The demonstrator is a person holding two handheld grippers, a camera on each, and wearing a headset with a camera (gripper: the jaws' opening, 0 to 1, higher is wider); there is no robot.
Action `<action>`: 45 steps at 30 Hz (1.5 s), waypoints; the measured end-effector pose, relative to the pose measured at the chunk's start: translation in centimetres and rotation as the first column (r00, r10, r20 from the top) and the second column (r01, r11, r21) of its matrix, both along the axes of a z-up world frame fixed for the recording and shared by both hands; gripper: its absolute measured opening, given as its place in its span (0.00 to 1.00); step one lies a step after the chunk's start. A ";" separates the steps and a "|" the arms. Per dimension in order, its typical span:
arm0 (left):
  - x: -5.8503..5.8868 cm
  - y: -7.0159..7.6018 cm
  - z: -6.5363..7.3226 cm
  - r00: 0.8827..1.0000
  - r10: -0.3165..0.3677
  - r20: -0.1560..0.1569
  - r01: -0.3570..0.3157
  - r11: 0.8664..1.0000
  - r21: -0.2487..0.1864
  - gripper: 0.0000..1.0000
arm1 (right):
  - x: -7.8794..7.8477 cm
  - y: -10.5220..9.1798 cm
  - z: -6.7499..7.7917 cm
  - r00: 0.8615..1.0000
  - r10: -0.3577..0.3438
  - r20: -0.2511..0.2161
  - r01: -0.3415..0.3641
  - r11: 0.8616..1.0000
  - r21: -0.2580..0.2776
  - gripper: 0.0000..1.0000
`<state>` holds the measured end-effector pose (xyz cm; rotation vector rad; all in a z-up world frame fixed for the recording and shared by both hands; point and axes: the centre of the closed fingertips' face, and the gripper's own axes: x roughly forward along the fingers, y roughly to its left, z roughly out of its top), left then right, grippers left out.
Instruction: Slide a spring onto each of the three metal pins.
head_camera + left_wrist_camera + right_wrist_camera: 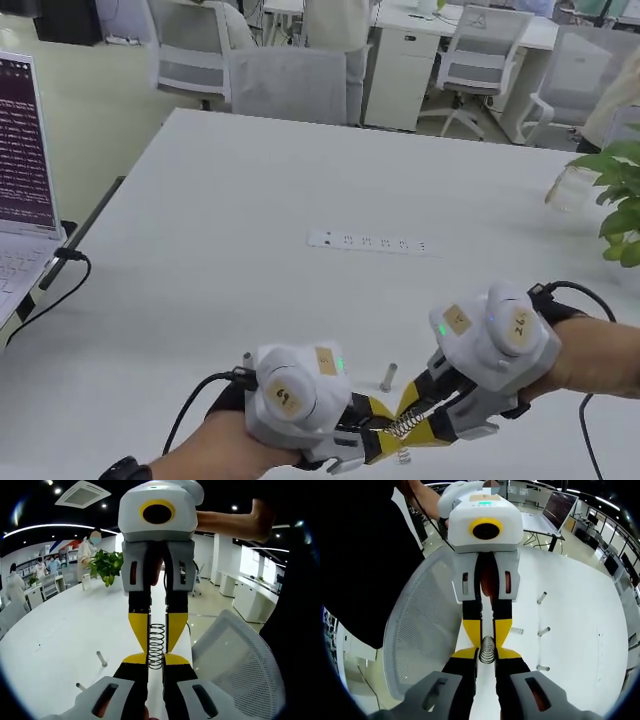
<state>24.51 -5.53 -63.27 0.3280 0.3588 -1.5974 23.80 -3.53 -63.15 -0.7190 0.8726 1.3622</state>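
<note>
White table [250,200]: spring [156,645] lay 7-to-1 o'clock, pinched between narrow-set left gripper [156,658] and right gripper [486,653], tip to tip; nearest upright pin [388,377] stood near, toward 11 o'clock

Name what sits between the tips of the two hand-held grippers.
A spring, pinched by left hand-held gripper and right hand-held gripper; clearest in the left gripper view.

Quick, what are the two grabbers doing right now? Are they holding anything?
Left gripper: closed, pinching one end of the spring.
Right gripper: closed on the same spring, tip to tip with the left one.
</note>
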 end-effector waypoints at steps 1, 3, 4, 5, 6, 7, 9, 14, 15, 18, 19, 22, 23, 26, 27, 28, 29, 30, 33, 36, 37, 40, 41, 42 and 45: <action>0.0 0.0 0.0 1.000 0.000 0.001 0.000 1.000 0.000 0.02 | 0.0 0.0 0.0 1.000 -0.001 0.001 0.001 1.000 0.001 0.11; 0.0 0.0 0.0 1.000 0.001 -0.002 -0.001 1.000 0.000 0.02 | -0.1 0.1 0.1 1.000 -0.002 0.000 0.002 1.000 0.004 0.11; 0.0 0.0 0.0 1.000 0.001 -0.001 -0.001 1.000 0.001 0.02 | 0.0 0.1 0.1 1.000 -0.003 0.002 0.002 1.000 0.005 0.12; 0.0 -0.1 0.0 1.000 0.000 -0.001 0.000 1.000 0.001 0.02 | 0.0 0.1 0.1 1.000 -0.003 0.003 0.003 1.000 0.005 0.11; 0.1 -0.1 0.0 1.000 0.001 -0.003 -0.001 1.000 0.000 0.02 | 0.0 0.0 0.1 1.000 -0.004 0.006 0.004 1.000 0.005 0.11; 0.1 -0.1 0.0 1.000 0.001 -0.003 -0.001 1.000 0.001 0.02 | 0.0 0.0 0.1 1.000 -0.005 0.006 0.005 1.000 0.006 0.11; 0.0 -0.1 0.0 1.000 -0.001 -0.006 0.001 1.000 0.001 0.02 | 0.1 0.0 0.2 1.000 -0.007 0.009 0.007 1.000 0.008 0.11; -0.2 -0.2 0.0 1.000 -0.005 -0.009 0.005 1.000 0.002 0.02 | 0.4 0.4 0.7 1.000 -0.021 0.017 0.020 0.999 0.034 0.13; -0.2 -0.2 -0.1 1.000 -0.007 -0.010 0.007 1.000 0.001 0.02 | 0.4 0.4 0.7 1.000 -0.018 0.013 0.017 0.999 0.034 0.13; -0.3 -0.2 0.0 1.000 -0.007 -0.010 0.007 1.000 0.001 0.02 | 0.3 0.4 0.7 1.000 -0.013 0.012 0.013 0.999 0.033 0.13; -0.3 -0.2 0.0 1.000 -0.006 -0.011 0.006 1.000 -0.001 0.02 | 0.3 0.4 0.8 1.000 -0.015 0.013 0.014 0.999 0.037 0.13; -0.2 -0.2 0.0 1.000 -0.005 -0.013 0.005 1.000 0.000 0.02 | 0.3 0.5 0.8 1.000 -0.017 0.016 0.016 0.999 0.045 0.12; -0.2 -0.2 0.0 1.000 -0.004 -0.013 0.004 1.000 0.000 0.02 | 0.3 0.5 0.8 1.000 -0.016 0.018 0.015 0.999 0.043 0.11; -0.2 -0.2 0.0 1.000 0.000 -0.022 -0.001 1.000 -0.003 0.02 | 0.3 0.5 0.8 1.000 -0.013 0.017 0.012 0.999 0.044 0.10; -0.2 -0.2 0.0 1.000 0.002 -0.022 -0.002 1.000 -0.004 0.02 | 0.3 0.5 0.9 1.000 -0.012 0.017 0.011 0.999 0.045 0.10; -0.1 -0.2 0.1 1.000 0.003 -0.023 -0.003 1.000 -0.005 0.02 | 0.3 0.5 0.9 1.000 -0.012 0.017 0.011 0.999 0.047 0.09; -0.1 -0.2 0.1 1.000 0.004 -0.027 -0.004 1.000 -0.007 0.02 | 0.3 0.5 0.9 1.000 -0.011 0.017 0.010 0.999 0.048 0.09; -0.1 -0.2 0.1 1.000 0.006 -0.027 -0.006 1.000 -0.008 0.02 | 0.2 0.6 1.0 1.000 -0.009 0.015 0.008 0.999 0.051 0.09; 0.0 -0.1 0.1 1.000 0.006 -0.026 -0.006 1.000 -0.007 0.02 | 0.2 0.7 0.9 1.000 -0.001 0.017 0.000 0.999 0.050 0.08; 0.1 0.2 0.0 0.999 0.018 -0.031 -0.018 1.000 -0.011 0.02 | 0.4 0.9 0.8 1.000 0.009 0.026 -0.010 0.999 0.048 0.08; 0.2 0.2 0.0 0.999 0.021 -0.029 -0.021 1.000 -0.011 0.02 | 0.4 1.0 0.8 1.000 0.012 0.025 -0.013 0.999 0.047 0.08; 0.4 0.7 -0.3 0.999 0.037 -0.026 -0.037 0.999 -0.008 0.03 | 0.7 1.4 0.4 1.000 0.021 0.020 -0.022 0.999 0.047 0.08; 0.6 0.9 -0.4 0.998 0.050 -0.032 -0.050 0.999 -0.006 0.03 | 0.8 1.7 0.3 0.999 0.026 0.023 -0.027 0.999 0.045 0.08; 0.6 1.1 -0.5 0.998 0.054 -0.039 -0.054 0.999 -0.005 0.05 | 1.0 1.8 0.3 0.999 0.029 0.026 -0.030 0.999 0.045 0.08; 0.9 1.9 -0.8 0.996 0.073 -0.043 -0.073 0.997 0.003 0.09 | 1.6 2.3 -0.1 0.999 0.031 0.033 -0.032 0.998 0.045 0.08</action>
